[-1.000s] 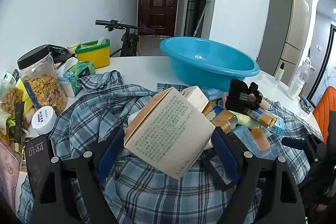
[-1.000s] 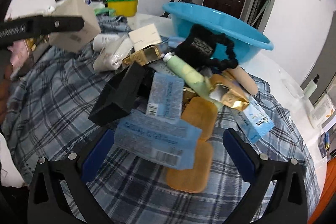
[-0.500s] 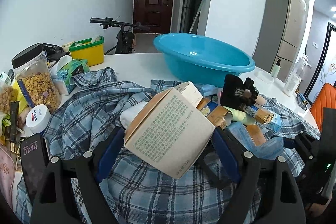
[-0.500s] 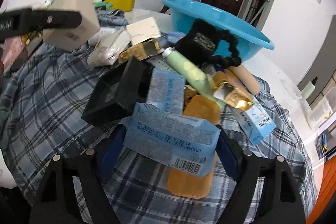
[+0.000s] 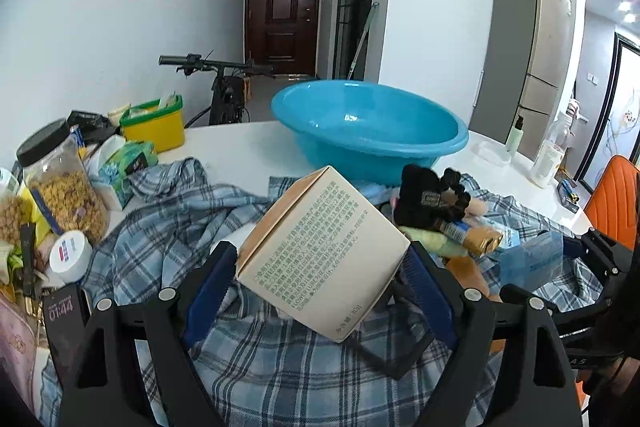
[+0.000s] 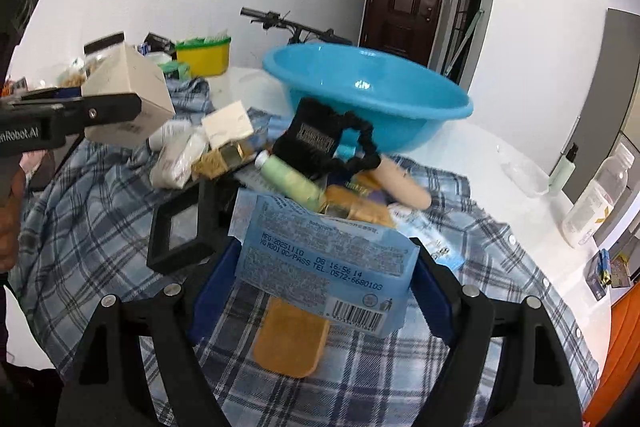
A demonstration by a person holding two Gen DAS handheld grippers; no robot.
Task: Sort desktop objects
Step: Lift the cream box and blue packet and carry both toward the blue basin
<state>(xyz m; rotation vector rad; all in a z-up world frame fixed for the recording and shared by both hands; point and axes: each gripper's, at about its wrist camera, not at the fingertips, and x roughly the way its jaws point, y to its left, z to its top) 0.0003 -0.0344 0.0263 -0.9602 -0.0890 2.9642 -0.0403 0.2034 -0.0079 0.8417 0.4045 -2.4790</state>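
Note:
My left gripper (image 5: 320,283) is shut on a beige carton (image 5: 324,255) with green print, held tilted above the plaid cloth (image 5: 168,227); that carton (image 6: 128,99) shows at the left of the right wrist view. My right gripper (image 6: 320,279) is shut on a light blue plastic packet (image 6: 324,267) with a barcode, lifted off the pile. Behind it lie a black scrunchie on a card (image 6: 320,139), a green tube (image 6: 292,179), gold-wrapped items, a black frame box (image 6: 180,231) and an orange pad (image 6: 292,339). A blue basin (image 6: 368,87) stands at the back.
At the left are a jar of cereal (image 5: 60,183), a white tub (image 5: 70,251), a phone (image 5: 64,311) and a yellow-green bin (image 5: 154,123). Bottles (image 6: 596,199) stand at the right table edge. An orange chair (image 5: 612,199) and a bicycle (image 5: 224,83) are beyond the table.
The right gripper closed on the blue packet and lifted it off the cloth. Both grippers rose a little, and the left still carries the carton.

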